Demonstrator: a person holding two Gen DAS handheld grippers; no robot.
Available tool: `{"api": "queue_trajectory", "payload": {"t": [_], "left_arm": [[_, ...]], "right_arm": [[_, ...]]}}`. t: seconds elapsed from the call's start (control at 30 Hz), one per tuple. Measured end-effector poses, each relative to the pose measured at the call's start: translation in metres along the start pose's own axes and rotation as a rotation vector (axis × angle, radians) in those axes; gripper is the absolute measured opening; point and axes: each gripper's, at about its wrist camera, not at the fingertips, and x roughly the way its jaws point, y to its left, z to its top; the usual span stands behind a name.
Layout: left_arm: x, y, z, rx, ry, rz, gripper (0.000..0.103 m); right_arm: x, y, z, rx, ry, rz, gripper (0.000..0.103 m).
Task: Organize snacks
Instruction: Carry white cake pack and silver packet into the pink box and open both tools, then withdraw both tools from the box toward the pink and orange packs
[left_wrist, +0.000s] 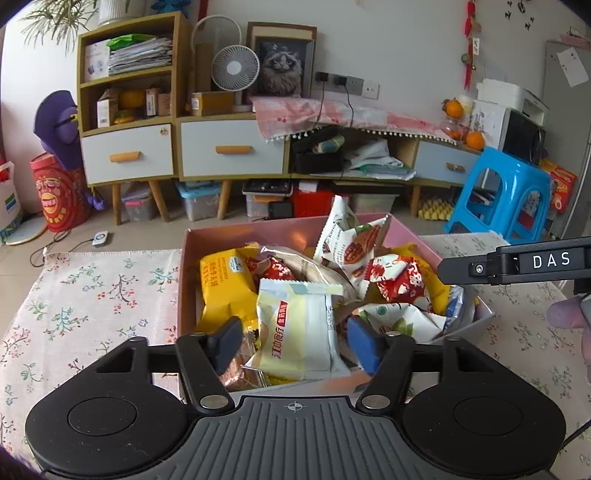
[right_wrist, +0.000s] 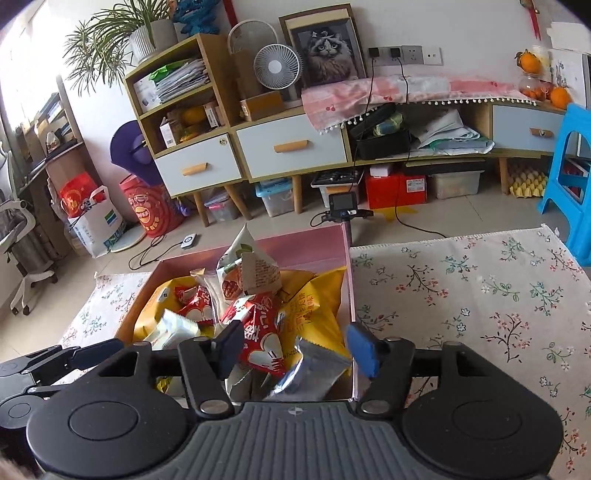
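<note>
Snack packets (left_wrist: 295, 332) heaped in pink box (left_wrist: 236, 232) on floral cloth (left_wrist: 92, 295), both grippers' jaws parted, gripping nothing.

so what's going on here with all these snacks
A person holds a gripper in each hand over a pink box full of snack packets on a floral tablecloth. The left gripper straddles a pale yellow packet; the right gripper straddles a red packet. Both stand open, neither gripping.
</note>
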Motion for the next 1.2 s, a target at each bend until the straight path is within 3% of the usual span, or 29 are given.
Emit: {"api": "queue_trajectory", "payload": {"t": [0.57, 1.2], "left_arm": [[-0.015, -0.003, -0.003, 0.002, 0.074, -0.014, 0.083], [-0.042, -0.008, -0.022, 0.048, 0.165, -0.017, 0.093]], "right_arm": [[-0.014, 0.015, -0.004, -0.094, 0.011, -0.011, 0.08], [-0.047, 0.04, -0.025, -0.24, 0.059, 0.0, 0.091]]}}
